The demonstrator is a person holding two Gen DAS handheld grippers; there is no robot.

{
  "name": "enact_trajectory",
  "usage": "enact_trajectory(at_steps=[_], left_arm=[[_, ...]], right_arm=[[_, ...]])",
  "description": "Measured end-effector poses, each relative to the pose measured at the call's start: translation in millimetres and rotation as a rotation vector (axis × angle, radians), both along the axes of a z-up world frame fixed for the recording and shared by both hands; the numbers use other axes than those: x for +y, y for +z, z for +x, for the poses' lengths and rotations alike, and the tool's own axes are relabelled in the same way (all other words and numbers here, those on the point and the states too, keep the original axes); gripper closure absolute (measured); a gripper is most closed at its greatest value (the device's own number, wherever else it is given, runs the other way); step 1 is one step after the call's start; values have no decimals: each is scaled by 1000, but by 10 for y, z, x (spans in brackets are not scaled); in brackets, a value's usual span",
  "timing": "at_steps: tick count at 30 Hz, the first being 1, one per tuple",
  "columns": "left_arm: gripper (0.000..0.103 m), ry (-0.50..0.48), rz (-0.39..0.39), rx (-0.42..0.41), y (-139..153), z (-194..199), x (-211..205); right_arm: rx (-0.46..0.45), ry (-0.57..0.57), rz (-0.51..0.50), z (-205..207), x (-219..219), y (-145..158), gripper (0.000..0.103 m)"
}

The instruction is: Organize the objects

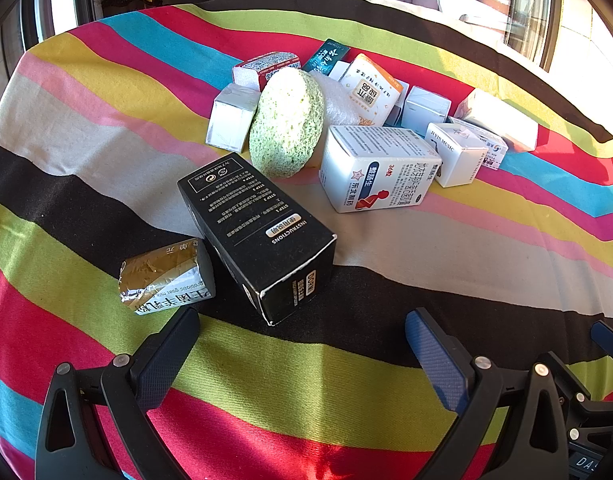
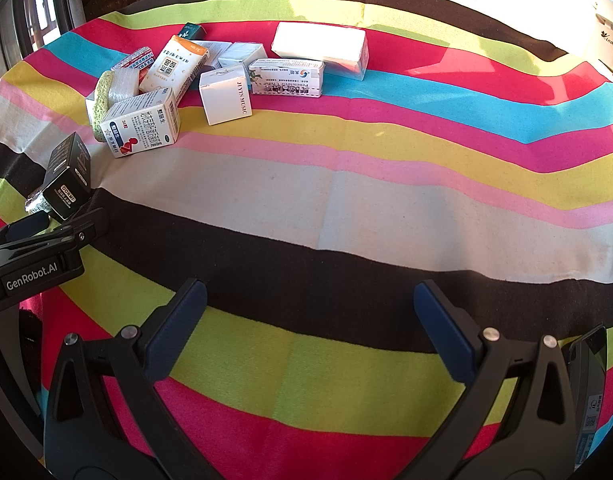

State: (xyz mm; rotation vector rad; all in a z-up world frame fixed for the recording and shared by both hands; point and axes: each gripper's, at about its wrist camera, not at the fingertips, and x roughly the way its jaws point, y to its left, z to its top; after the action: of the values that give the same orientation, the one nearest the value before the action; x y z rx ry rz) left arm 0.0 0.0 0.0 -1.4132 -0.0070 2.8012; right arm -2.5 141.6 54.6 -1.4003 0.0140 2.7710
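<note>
Boxes lie in a loose heap on a striped cloth [image 1: 446, 240], toward its far left part as the right wrist view shows it. From left to right in the left wrist view: a gold-foil packet [image 1: 164, 278] lies on the green and black stripes, touching the long black box [image 1: 258, 232] that rests on its side, one end pointing at the camera. Behind it a small silver box [image 1: 231, 118] stands beside a round green sponge [image 1: 286, 122] propped on edge, with a red-and-white box [image 1: 264, 67] and a dark teal box [image 1: 325, 55] farther back. Right of the sponge lies a white medicine box [image 1: 376, 168], closed, with an orange-and-white box [image 1: 369, 90] leaning behind it. Then come a white cube [image 1: 456, 154] marked JIYIN MUSIC, a flat printed box [image 2: 286, 78] and a large white box [image 1: 500, 120] at the far right. Every box looks closed; their contents cannot be seen.

The left gripper [image 1: 302, 344] hovers just short of the black box, jaws spread wide and holding nothing. The right gripper [image 2: 310, 320] hangs over bare cloth, well apart from the heap, likewise spread and empty.
</note>
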Motion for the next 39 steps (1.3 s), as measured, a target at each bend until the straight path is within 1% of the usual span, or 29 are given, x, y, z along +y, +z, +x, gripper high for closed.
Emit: enact_trajectory(at_steps=[32, 36, 39], left_arm=[[0, -3, 1, -1, 13, 31, 8], [0, -14, 0, -4, 23, 116, 12], [0, -44, 1, -17, 31, 171, -49]], right_arm=[[0, 0, 0, 0, 0, 0, 0], [0, 0, 0, 0, 0, 0, 0], [0, 0, 0, 0, 0, 0, 0]])
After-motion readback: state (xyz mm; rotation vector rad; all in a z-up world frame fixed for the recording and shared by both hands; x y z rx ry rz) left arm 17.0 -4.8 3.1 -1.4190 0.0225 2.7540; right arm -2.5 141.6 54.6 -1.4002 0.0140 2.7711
